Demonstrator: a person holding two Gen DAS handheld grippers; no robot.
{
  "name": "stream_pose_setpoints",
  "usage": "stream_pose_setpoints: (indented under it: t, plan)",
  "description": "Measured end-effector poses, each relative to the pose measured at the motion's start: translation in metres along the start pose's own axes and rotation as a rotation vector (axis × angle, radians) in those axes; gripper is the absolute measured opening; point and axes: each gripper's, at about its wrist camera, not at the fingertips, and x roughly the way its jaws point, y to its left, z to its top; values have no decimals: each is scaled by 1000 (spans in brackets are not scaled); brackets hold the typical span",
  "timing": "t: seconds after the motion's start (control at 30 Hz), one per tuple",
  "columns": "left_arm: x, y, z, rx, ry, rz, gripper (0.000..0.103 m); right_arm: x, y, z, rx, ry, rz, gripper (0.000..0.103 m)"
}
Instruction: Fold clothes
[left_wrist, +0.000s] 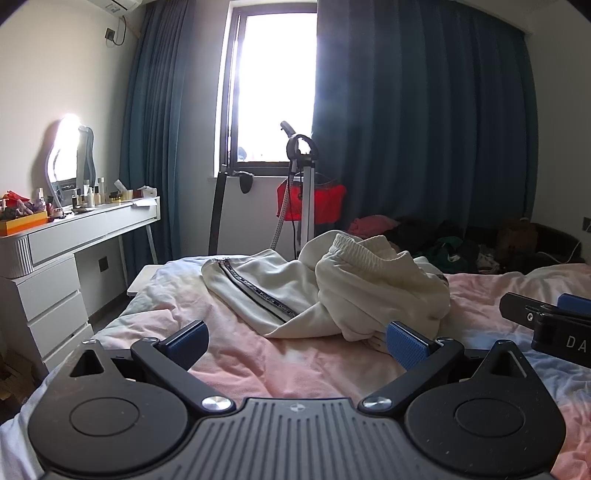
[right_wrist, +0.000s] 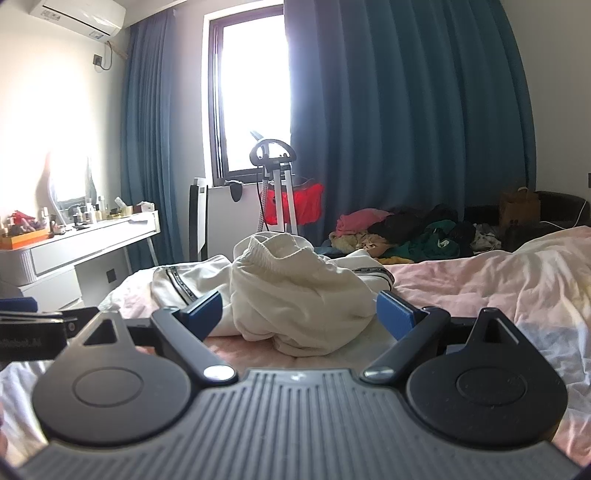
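A crumpled cream pair of track trousers (left_wrist: 332, 288) (right_wrist: 295, 295), with a dark striped side band and a ribbed waistband on top, lies in a heap on the pink bed (left_wrist: 288, 365) (right_wrist: 480, 288). My left gripper (left_wrist: 295, 339) stands open just short of the heap, its blue pads (left_wrist: 406, 345) wide apart with only bedsheet between them. My right gripper (right_wrist: 297, 314) is open too, low over the bed, and the near bulge of the trousers shows between its fingers without touching the pads (right_wrist: 393, 314). In the left wrist view the right gripper's side (left_wrist: 546, 321) shows at the right edge.
A white dressing table (left_wrist: 81, 236) with bottles and a mirror stands left of the bed. Behind the bed are a garment steamer stand (left_wrist: 306, 192) with a red cloth, dark blue curtains (left_wrist: 424, 129), and a pile of mixed clothes (right_wrist: 406, 232) at the far right.
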Motion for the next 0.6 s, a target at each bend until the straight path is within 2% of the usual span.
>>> stream_pose_setpoints:
  t: [0.17, 0.33, 0.6]
  plan:
    - [-6, -8, -5, 28, -36, 34, 103, 0, 0, 1, 14, -2, 8, 92]
    - [2, -2, -3, 5, 2, 20, 103, 1, -3, 1, 17, 3, 6, 92]
    - [0, -9, -7, 51, -15, 11, 103, 1, 0, -1, 2, 1, -9, 92]
